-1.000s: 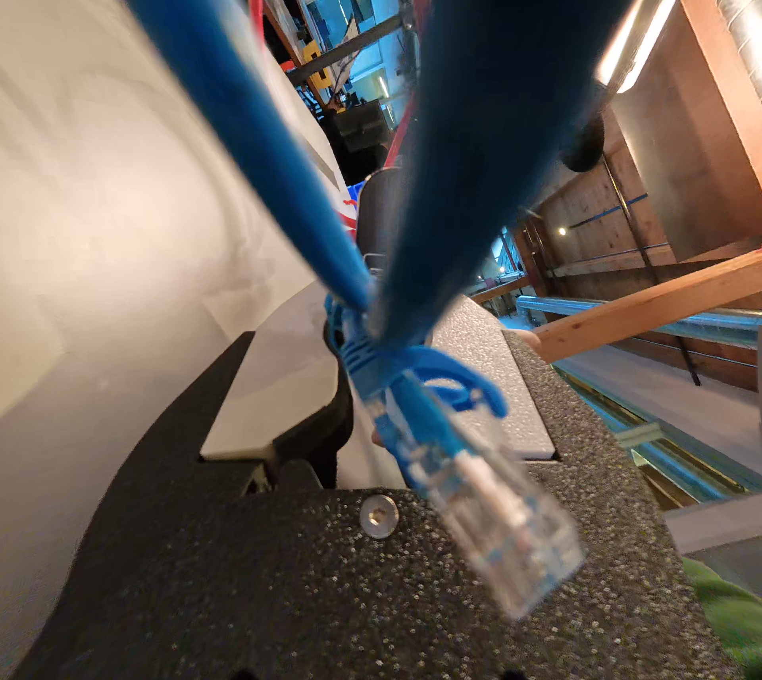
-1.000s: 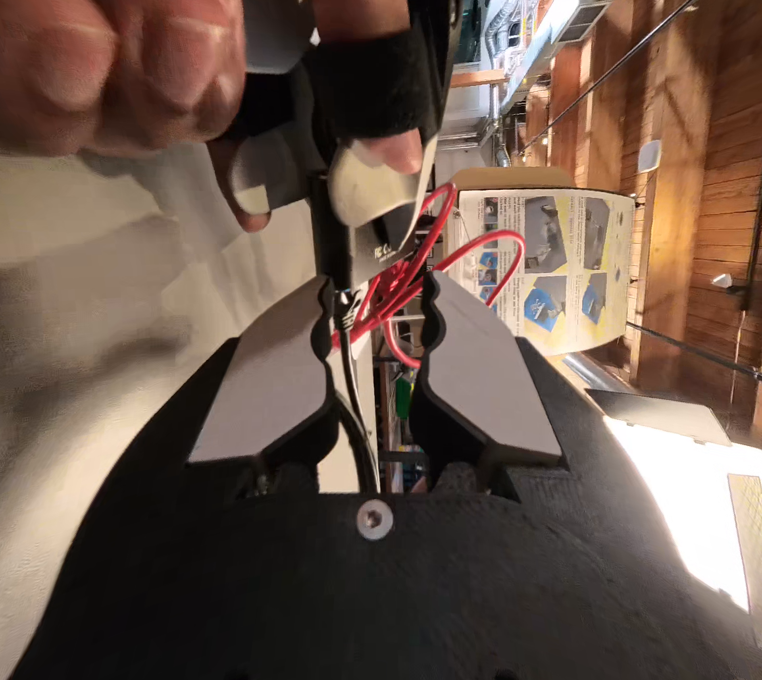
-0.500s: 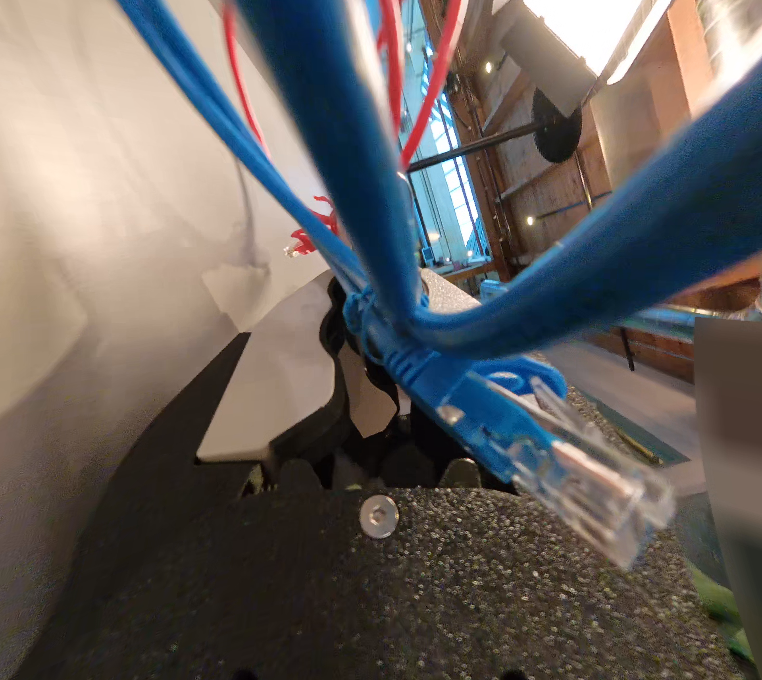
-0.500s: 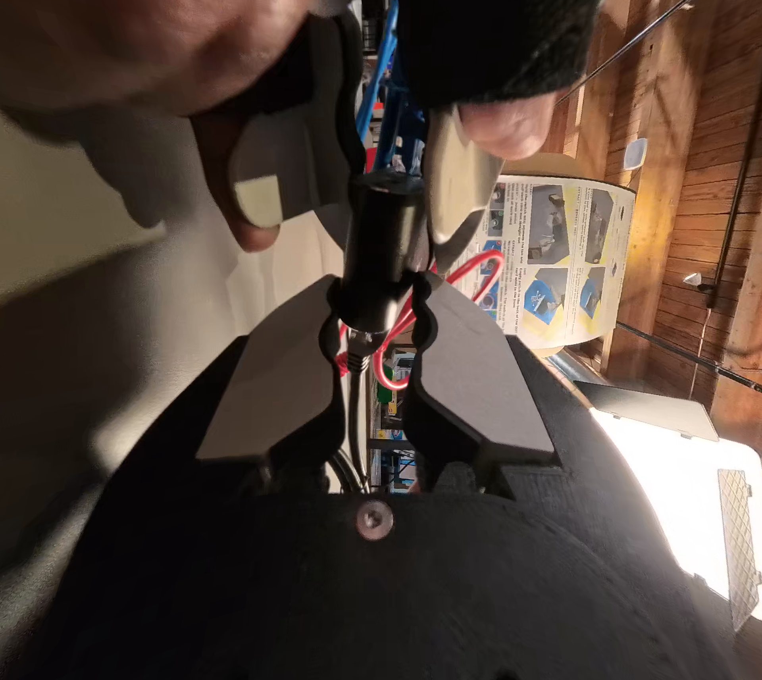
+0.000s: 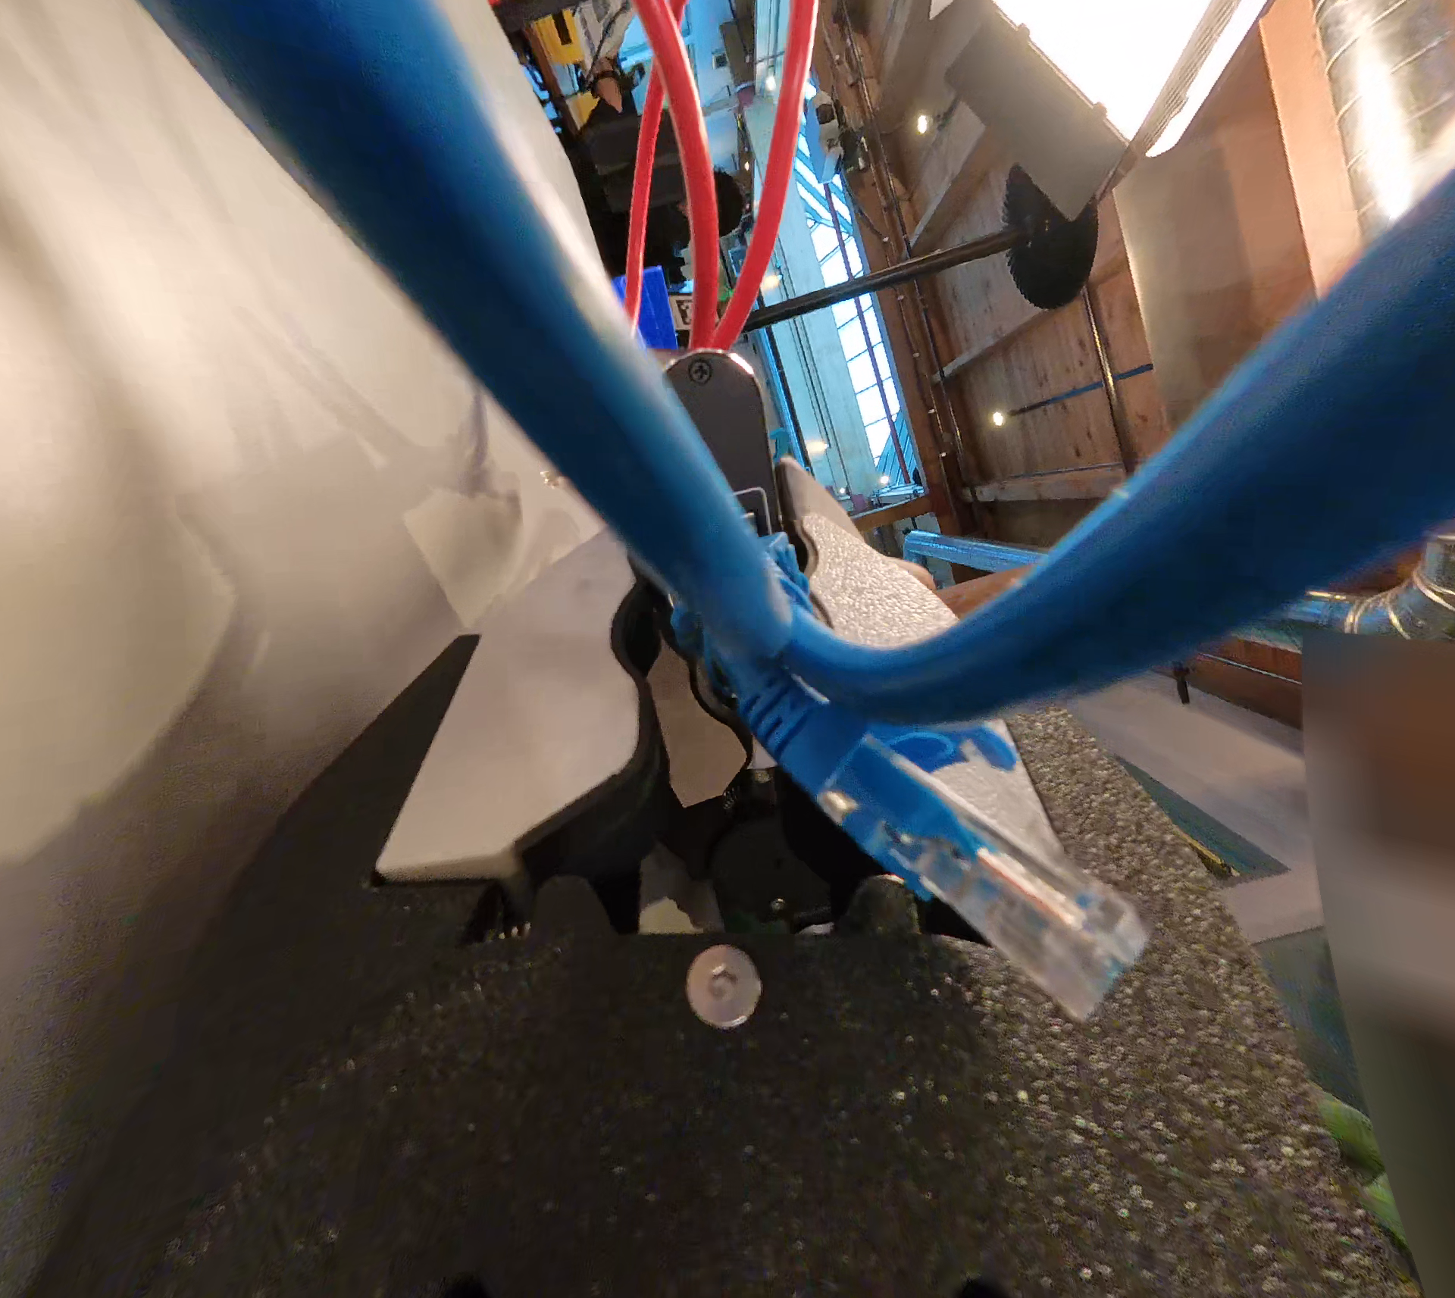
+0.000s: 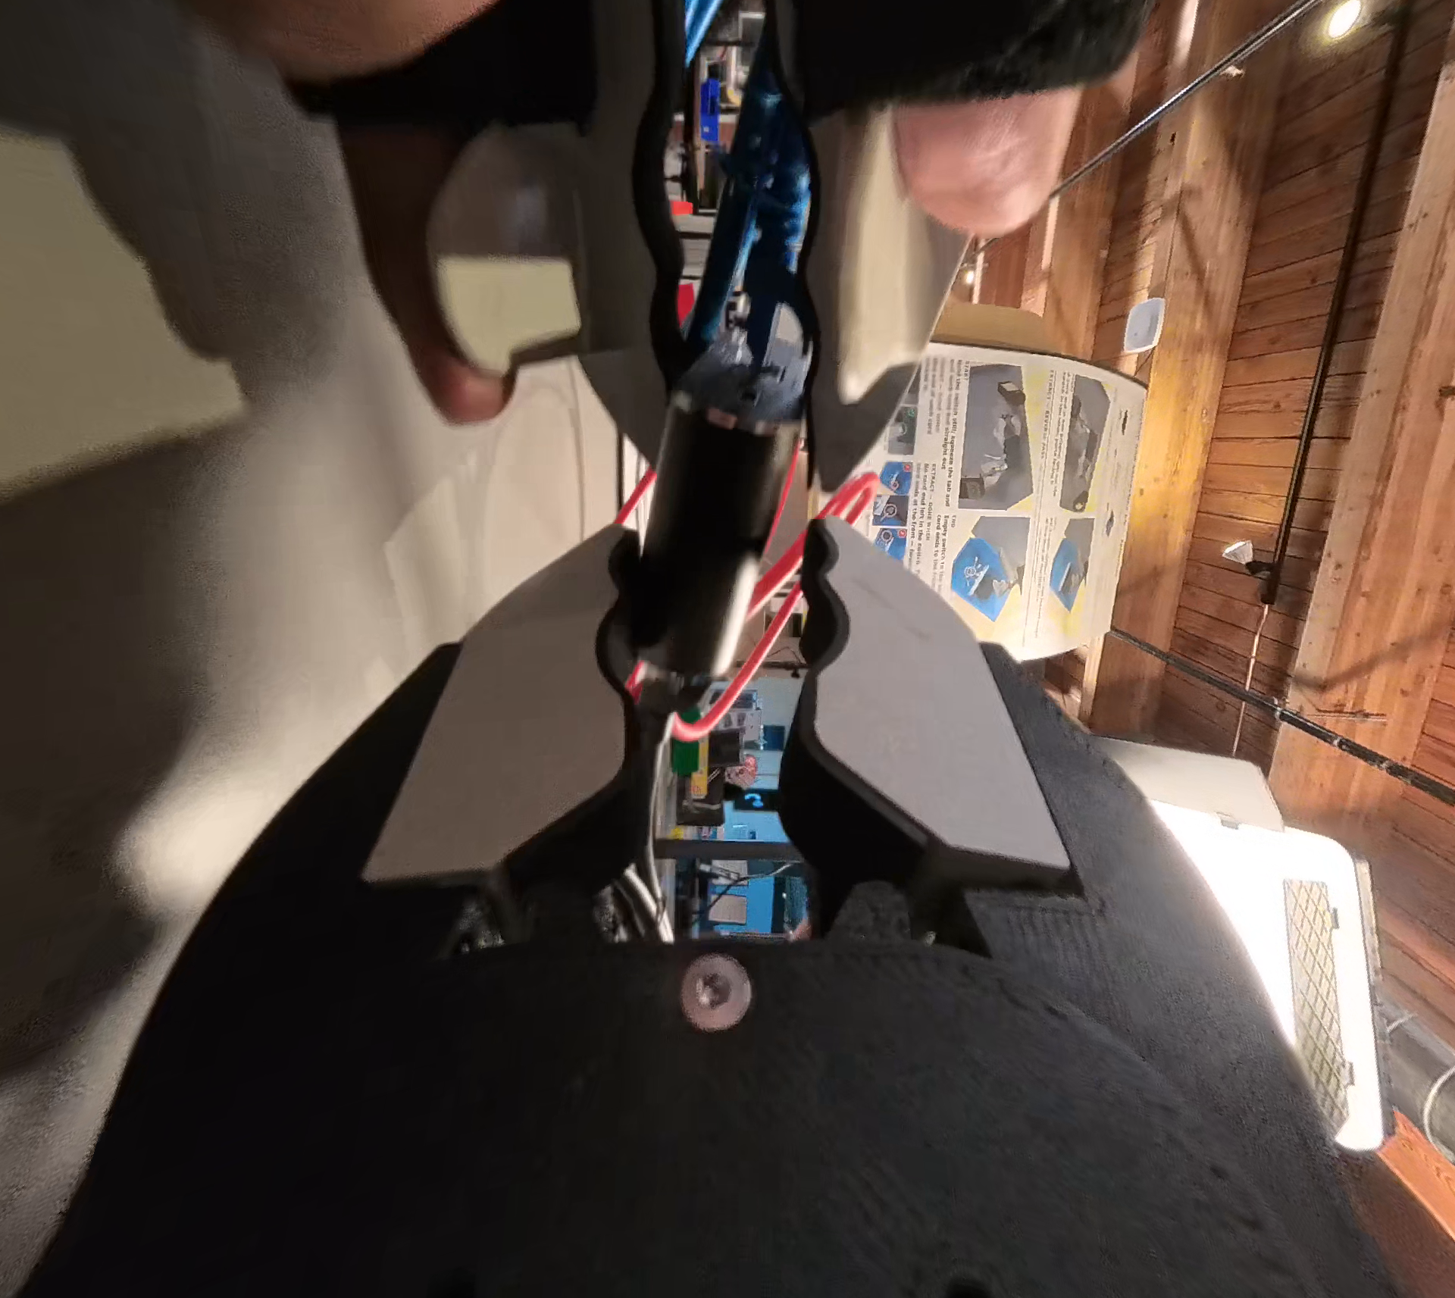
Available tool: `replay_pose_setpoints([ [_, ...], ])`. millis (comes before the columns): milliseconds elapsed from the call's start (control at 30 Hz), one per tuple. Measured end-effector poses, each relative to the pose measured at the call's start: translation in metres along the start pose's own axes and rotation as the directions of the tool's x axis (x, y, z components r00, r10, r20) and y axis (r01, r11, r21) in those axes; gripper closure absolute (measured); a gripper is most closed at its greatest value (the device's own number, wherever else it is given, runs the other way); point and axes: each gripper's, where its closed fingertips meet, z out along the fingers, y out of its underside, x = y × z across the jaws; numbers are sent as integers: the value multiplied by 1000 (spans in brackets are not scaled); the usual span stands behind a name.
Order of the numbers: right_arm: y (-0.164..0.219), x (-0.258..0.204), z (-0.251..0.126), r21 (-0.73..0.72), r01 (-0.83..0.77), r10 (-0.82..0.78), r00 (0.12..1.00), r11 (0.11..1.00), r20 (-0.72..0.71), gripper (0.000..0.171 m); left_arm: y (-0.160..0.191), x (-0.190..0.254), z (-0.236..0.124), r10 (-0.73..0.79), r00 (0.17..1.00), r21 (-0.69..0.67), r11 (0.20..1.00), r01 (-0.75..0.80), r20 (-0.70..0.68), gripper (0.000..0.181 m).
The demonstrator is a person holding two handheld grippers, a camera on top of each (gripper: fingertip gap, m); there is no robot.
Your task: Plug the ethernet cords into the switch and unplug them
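My left gripper [image 5: 716, 583] is shut on the boot of a blue ethernet cord [image 5: 504, 284]. The cord's clear plug [image 5: 1023, 890] points back toward the camera at lower right. A dark switch [image 5: 716, 426] sits just past the fingertips, with red cord loops [image 5: 669, 103] behind it. In the right wrist view the black, blurred switch [image 6: 708, 536] lies between my right gripper's [image 6: 712, 599] parted jaws, touching the left finger [image 6: 535, 693] with a gap on the right. The hand-held left gripper [image 6: 732, 410] hangs just above with the blue cord [image 6: 756, 174].
Both views are rolled sideways. The pale table surface [image 5: 197, 394] fills the left. A red cord [image 6: 756, 638] runs under the switch. An illustrated poster board [image 6: 1016, 496] and a wooden wall [image 6: 1299, 394] stand on the right. A person's hand [image 6: 984, 158] grips the left gripper. Left and right tips are no more than a few centimetres apart.
The left gripper with the blue cord has come closer to my right gripper. The switch has slid down between the right jaws. The blue plug has swung lower right and red loops have come into view.
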Motion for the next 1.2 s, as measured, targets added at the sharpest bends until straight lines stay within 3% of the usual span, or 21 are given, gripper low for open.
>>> replay_pose_setpoints([
  [100, -1, 2, 0, -17, -26, 26, 1000, 1000, 2, 131, 3, 3, 2, -6, 1000, 6, 1000, 6, -14, 151],
  [133, 1, -1, -1, -20, -20, 21, 999, 1000, 24, 141, 4, 4, 2, 9, 1000, -8, 1000, -9, -21, 150],
  [233, 7, 3, -4, -22, -35, 35, 999, 999, 6, 143, 10, 9, 6, 99, 995, -86, 991, -102, -30, 148],
  [333, 24, 12, -5, -55, -80, 80, 997, 995, 4, 145, 24, 26, 9, 212, 968, -194, 952, -236, -134, 137],
  [467, 57, 36, -10, -98, -82, 74, 994, 992, -83, 146, 43, 37, 9, 399, 896, -284, 851, -442, -196, 141],
  [600, 100, 73, -25, -183, -102, 71, 983, 978, -170, 145, 54, 43, 8, 406, 878, -304, 829, -470, -252, 152],
  [733, 176, 118, -63, -357, -133, 58, 975, 924, -214, 144, 59, 37, 9, 431, 871, -330, 807, -489, -237, 153],
  [833, 250, 152, -109, -542, -121, 1, 976, 832, -216, 144, 63, 36, 10, 455, 859, -343, 788, -511, -233, 154],
  [967, 349, 165, -171, -791, -128, 11, 988, 598, -152, 144, 67, 34, 11, 478, 848, -357, 769, -530, -228, 155],
  [1067, 398, 143, -196, -898, -101, 68, 995, 429, -79, 144, 67, 33, 11, 491, 843, -356, 764, -538, -222, 156],
  [1200, 423, 73, -197, -955, -28, 302, 951, 296, 66, 144, 68, 34, 12, 494, 840, -350, 764, -542, -222, 157],
])
